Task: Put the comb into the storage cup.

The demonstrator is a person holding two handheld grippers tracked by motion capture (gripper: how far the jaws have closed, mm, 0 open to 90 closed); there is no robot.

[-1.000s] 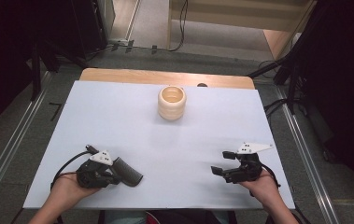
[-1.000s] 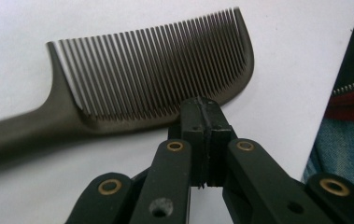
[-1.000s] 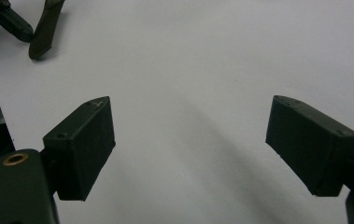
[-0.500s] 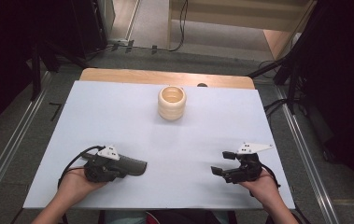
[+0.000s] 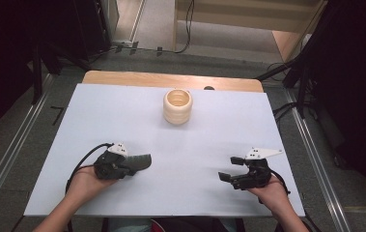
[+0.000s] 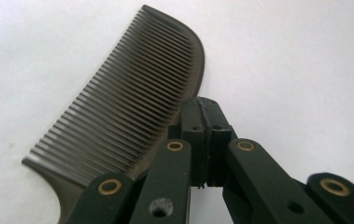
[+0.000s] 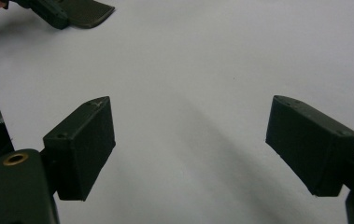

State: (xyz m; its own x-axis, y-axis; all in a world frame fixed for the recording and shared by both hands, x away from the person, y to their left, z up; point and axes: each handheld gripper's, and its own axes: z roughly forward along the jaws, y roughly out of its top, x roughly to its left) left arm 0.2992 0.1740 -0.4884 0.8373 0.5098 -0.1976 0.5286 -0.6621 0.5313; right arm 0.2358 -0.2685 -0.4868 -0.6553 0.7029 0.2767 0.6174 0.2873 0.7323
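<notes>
In the high view there is one comb [image 5: 139,161], one pale ribbed cup [image 5: 177,106] and two hand-held grippers on a white table [image 5: 98,111]. The left hand-held gripper [image 5: 131,164] lies at the near left, its jaws pressed together on the dark comb, which sticks out to the right and sits low over the table; whether it touches the surface is hard to judge from here. The right hand-held gripper [image 5: 231,169] rests at the near right with its jaws spread and nothing between them. The cup stands upright at the far middle, well apart from both. Against the picture from a second ago, the left hand-held gripper and comb have shifted right and swung to lie more level across the table; the right one and the cup have kept their places.

In the left gripper view, the one comb [image 6: 132,93] shows fine teeth, pinched at its spine by the closed pads [image 6: 194,128]. No writing is readable on it.

In the right gripper view, the two pads [image 7: 83,144] stand wide apart over bare table, and the comb [image 7: 88,11] shows at the far left.
</notes>
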